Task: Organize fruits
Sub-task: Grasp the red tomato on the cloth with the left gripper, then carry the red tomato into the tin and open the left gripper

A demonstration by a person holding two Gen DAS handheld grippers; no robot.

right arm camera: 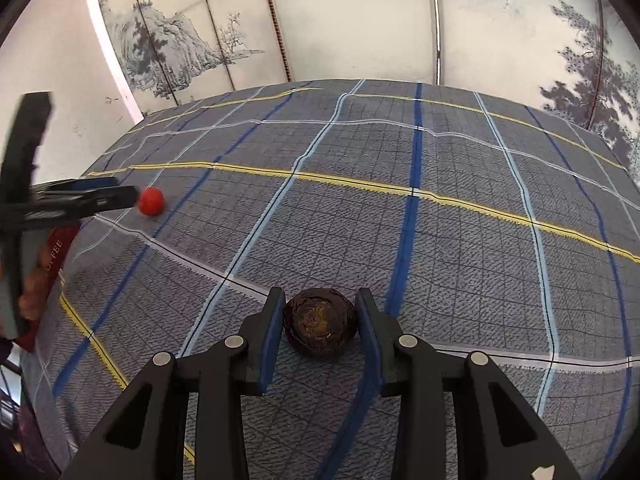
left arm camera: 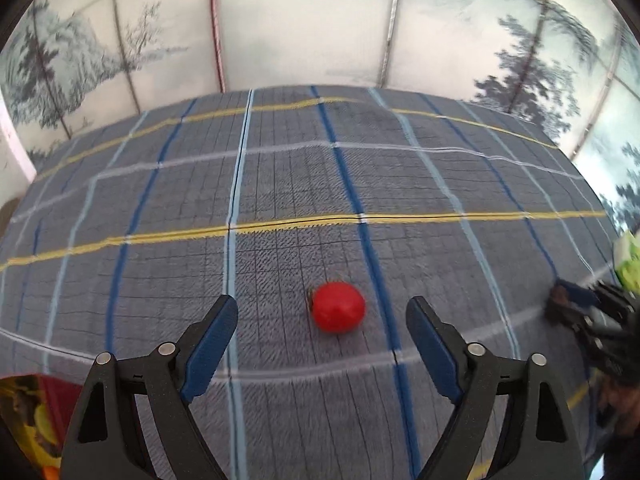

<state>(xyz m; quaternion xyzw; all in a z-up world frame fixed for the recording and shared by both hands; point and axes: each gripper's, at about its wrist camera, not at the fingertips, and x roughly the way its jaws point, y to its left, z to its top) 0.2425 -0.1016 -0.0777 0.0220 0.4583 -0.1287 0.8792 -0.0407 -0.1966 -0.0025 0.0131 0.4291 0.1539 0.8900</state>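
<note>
Right gripper point(right arm camera: 320, 312) pinching dark brown wrinkly round fruit point(right arm camera: 320, 321) low over plaid grey-blue tablecloth point(right arm camera: 440, 240) | left gripper point(left arm camera: 322, 316) wide apart, small red round tomato point(left arm camera: 338, 307) dead centre between fingertips, closest | ready to close

The left gripper point(left arm camera: 322, 310) has two black plastic arms with a matte, slightly grainy surface. Each arm has triangular cut-outs and round silver pins at the joints. The fingers point(left arm camera: 212, 344) carry flat blue pads on their inner faces.

The right gripper point(right arm camera: 320, 320) is built the same way: black arms, silver pins, triangular openings, and blue pads point(right arm camera: 269, 344) along the inner side of each finger. A small white mark sits near the bottom edge of its right arm.
</note>
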